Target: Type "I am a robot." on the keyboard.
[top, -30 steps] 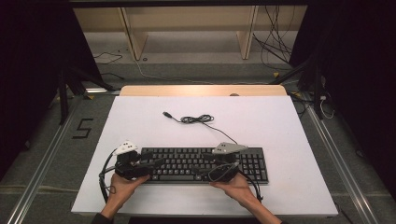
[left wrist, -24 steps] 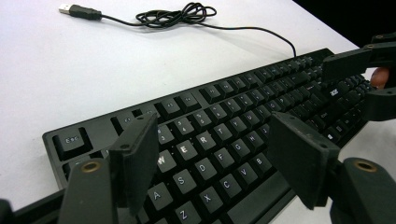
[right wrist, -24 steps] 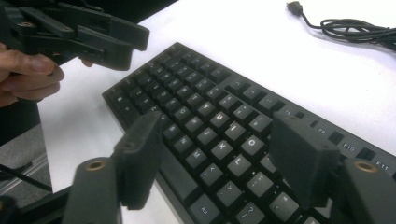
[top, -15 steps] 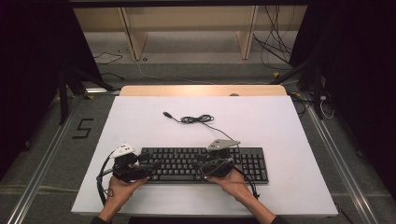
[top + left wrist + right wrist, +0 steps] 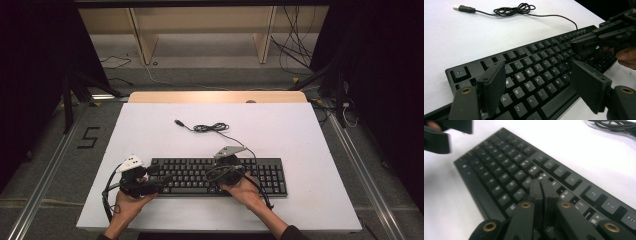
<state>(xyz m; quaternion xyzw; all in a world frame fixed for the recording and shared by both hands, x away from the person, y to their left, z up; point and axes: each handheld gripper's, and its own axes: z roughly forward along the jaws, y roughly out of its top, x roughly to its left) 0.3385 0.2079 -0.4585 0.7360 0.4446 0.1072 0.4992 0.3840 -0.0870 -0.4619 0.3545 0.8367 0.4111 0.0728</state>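
1. Black keyboard (image 5: 217, 176) lies flat on the white tabletop (image 5: 300, 135), near the front edge, long side running across. Its cable (image 5: 212, 128) runs off the back edge into a loose coil, with the USB plug (image 5: 464, 8) lying free on the tabletop, plugged into nothing.
2. Left gripper (image 5: 162, 178) sits at the keyboard's left end and points in along the key rows. In the left gripper view the jaws are spread wide over the letter keys with nothing between them. They have just been opening further. It looks parked, not working.
3. Left hand (image 5: 127, 202) holds the gripper body low, just off the keyboard's left front corner. Judgement: held there to stay out of the other hand's way while keeping the keys in its camera's sight.
4. Right gripper (image 5: 543, 188) is over the middle of the keyboard. Its jaws are pressed together, tips meeting with nothing pinched. They have just been closing.
5. Judgement on why they are closed: two tips brought together make one narrow point, fit for pushing a single key without hitting its neighbours. The tip points down at the upper key rows; I cannot tell whether it touches a key.
6. Right hand (image 5: 245, 189) comes in over the keyboard's front edge, tilting the gripper down toward the keys.
7. Step in hand, as a guess: key pressing with the right gripper. The risk is catching two keys at once, since the rows are tight.
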